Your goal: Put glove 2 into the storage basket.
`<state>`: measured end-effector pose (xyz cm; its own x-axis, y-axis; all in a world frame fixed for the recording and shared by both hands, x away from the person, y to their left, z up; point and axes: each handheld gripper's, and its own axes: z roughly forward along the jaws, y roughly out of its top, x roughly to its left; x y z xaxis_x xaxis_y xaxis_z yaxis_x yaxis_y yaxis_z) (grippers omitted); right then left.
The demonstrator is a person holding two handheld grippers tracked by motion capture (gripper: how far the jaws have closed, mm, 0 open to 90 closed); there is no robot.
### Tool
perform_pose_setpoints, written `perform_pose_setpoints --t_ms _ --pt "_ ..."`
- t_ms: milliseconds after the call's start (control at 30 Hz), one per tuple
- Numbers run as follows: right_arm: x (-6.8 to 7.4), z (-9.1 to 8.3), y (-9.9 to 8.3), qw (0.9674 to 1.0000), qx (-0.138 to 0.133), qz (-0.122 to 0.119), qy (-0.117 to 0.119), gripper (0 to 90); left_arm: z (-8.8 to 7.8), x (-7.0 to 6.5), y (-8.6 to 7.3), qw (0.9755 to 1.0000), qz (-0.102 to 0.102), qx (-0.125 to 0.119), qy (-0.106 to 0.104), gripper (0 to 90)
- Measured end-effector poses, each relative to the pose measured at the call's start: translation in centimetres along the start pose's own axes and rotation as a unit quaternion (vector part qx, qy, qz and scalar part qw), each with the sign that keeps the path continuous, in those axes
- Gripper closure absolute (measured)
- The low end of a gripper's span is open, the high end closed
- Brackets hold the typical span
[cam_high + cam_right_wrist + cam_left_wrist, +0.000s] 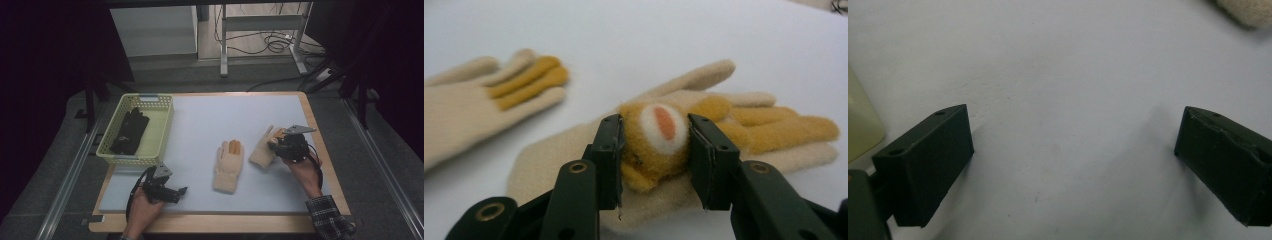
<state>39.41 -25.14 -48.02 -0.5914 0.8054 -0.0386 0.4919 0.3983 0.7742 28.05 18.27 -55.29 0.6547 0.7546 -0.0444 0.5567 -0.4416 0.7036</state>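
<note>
On the pale mat (200, 125), right hand-held gripper (655, 145) pinches a cream glove (724, 125); left hand-held gripper (1073, 150) spread.

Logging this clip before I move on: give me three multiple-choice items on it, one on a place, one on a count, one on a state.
1. Where do the black gloves lie?
A. in the pale green basket
B. on the floor
C. under the right gripper

2. How many cream gloves lie on the white mat?
A. one
B. two
C. four

3. What is the right gripper doing?
A. standing open over bare mat
B. clamping the orange plush patch on the right cream glove
C. gripping the basket rim

Answers: 1 A, the high view shows them inside the basket. 2 B, the left cream glove and the right one lie side by side. 3 B, the right gripper view shows both pads pressed on the patch.
</note>
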Motion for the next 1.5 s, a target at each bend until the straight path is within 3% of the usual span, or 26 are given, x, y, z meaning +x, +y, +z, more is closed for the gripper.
perform_pose_setpoints --t_ms 267,500,733,900,1100,1233,1300,1500 --pt "2.7 -2.2 1.6 0.9985 -0.026 -0.026 0.041 59.2 0.0 0.0 0.0 1.0000 0.002 0.001 0.000 2.3" --pt "5.6 -3.1 2.9 0.9936 -0.043 -0.045 0.095 59.1 0.0 0.0 0.0 1.0000 0.001 0.000 0.001 2.3" --pt "9.2 -2.1 3.4 0.9859 -0.038 -0.078 0.143 58.9 0.0 0.0 0.0 1.0000 0.001 0.000 0.001 2.3" --pt "11.0 -0.4 3.2 0.9820 -0.027 -0.097 0.160 58.8 0.0 0.0 0.0 1.0000 -0.001 -0.002 0.001 2.3" --pt "11.6 1.9 2.3 0.9805 -0.011 -0.108 0.163 58.1 0.0 0.0 0.0 1.0000 0.002 0.000 0.001 2.3" --pt "11.4 3.1 1.3 0.9821 0.000 -0.116 0.148 54.1 0.0 0.0 0.0 1.0000 0.002 0.000 0.001 2.3" --pt "11.2 3.5 0.8 0.9825 0.008 -0.107 0.152 49.2 0.0 0.0 0.0 1.0000 0.001 0.000 0.000 2.3" --pt "10.5 2.6 1.0 0.9848 -0.005 -0.087 0.150 38.4 0.0 0.0 0.0 1.0000 0.002 0.000 0.001 2.3"
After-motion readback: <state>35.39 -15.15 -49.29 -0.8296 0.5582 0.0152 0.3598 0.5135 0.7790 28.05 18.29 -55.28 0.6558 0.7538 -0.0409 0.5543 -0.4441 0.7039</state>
